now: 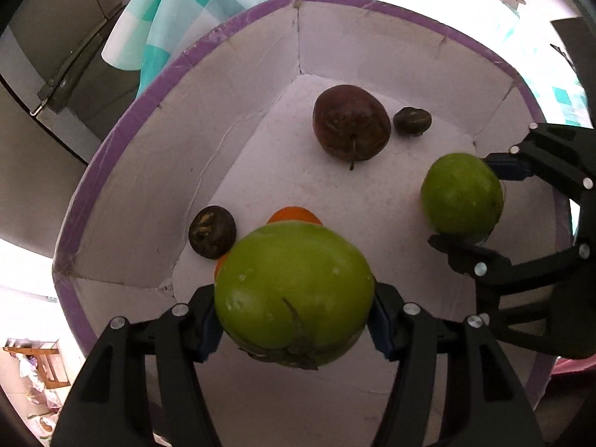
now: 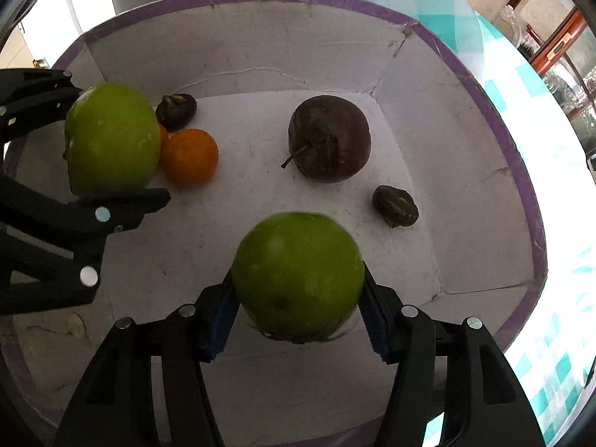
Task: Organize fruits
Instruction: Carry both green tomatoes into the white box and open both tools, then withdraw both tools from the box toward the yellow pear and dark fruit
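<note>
Broadly, a white cardboard box with a purple-taped rim (image 1: pixel 193 52) (image 2: pixel 495 85) fills both views, standing on a worktop covered by a teal-and-white checked cloth (image 1: pixel 175 11) (image 2: pixel 439 11). Over the box's open interior, the black left hand-held gripper (image 1: pixel 294 313) (image 2: pixel 108 141) is clamped on a large green round fruit with a dried calyx (image 1: pixel 294 290) (image 2: pixel 111 138), blue pads pressing both of its sides. Beside it, toward the box's right wall as the left wrist camera sees it, the black right hand-held gripper (image 2: pixel 298 298) (image 1: pixel 469 197) is closed around a second green round fruit (image 2: pixel 298 275) (image 1: pixel 462 193), likewise pinched between blue pads. Whether either green fruit touches the box floor cannot be told. On the floor near the far corner lies a dark reddish-brown apple-like fruit with a short stem (image 1: pixel 352 123) (image 2: pixel 329 138). An orange round citrus fruit (image 2: pixel 190 156) (image 1: pixel 294 214) rests on the floor by the left wall, just beside the left-held fruit in the right wrist view and mostly hidden behind it in the left wrist view. One small dark brown wrinkled fruit (image 1: pixel 212 232) (image 2: pixel 176 110) sits against the left wall near the citrus; another small dark wrinkled fruit (image 1: pixel 412 121) (image 2: pixel 395 205) lies just beside the apple-like fruit, toward the right wall.
</note>
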A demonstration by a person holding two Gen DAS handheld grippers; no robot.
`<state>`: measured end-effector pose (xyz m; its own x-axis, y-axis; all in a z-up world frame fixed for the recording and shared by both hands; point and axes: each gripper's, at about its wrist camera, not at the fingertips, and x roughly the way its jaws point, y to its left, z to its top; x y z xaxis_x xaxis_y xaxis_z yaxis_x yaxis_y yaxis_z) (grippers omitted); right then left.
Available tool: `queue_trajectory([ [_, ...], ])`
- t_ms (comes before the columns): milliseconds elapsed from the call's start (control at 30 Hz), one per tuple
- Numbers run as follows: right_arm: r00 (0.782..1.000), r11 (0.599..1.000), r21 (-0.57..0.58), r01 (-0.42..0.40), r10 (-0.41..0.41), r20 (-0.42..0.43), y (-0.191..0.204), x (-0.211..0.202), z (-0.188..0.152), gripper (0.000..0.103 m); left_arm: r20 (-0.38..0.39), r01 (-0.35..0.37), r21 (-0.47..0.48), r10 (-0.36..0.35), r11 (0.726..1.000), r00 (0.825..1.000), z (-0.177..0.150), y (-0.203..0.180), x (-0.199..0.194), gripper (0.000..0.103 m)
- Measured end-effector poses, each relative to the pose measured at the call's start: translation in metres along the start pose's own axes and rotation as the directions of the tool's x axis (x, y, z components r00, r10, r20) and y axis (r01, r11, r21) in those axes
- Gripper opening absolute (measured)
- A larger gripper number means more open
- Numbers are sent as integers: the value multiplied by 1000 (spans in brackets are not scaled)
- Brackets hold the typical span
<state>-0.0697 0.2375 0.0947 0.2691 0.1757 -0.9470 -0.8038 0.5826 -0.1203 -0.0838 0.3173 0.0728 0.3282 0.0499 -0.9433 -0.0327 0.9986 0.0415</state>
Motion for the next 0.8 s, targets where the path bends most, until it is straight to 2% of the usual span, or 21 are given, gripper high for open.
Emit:
queue_trajectory([
  [167, 999, 999, -7, 33, -33, -8, 4, -2, -2, 82, -18, 8, -1, -8, 1000, 1000, 3, -1, 6, 65],
  [267, 998, 998, -11, 65, -65, -8, 11, -2, -7, 86, 40, 9, 33, -10, 999, 999, 2, -4, -1, 90],
  [367, 997, 997, -10, 77, -77, 3, 20, -4, -10, 88, 73, -18, 62, 13, 998, 997, -2, -8, -7, 101],
  [467, 995, 996, 12, 90, -91, 29, 24, -11, -12, 88, 71, -28, 43, 25, 999, 997, -6, -3, -6, 101],
  [633, 987, 990, 52, 133, -137, 83, 24, -27, -20, 88, 110, -69, 55, 62, 996, 992, -7, -7, -12, 101],
  [700, 980, 986, 82, 145, -155, 128, 21, -39, -25, 88, 105, -84, 32, 80, 996, 991, -7, -4, -10, 101],
  [800, 959, 980, 133, 147, -174, 224, 0, -61, -29, 88, 68, -164, 65, 160, 984, 985, -8, -10, -1, 101],
])
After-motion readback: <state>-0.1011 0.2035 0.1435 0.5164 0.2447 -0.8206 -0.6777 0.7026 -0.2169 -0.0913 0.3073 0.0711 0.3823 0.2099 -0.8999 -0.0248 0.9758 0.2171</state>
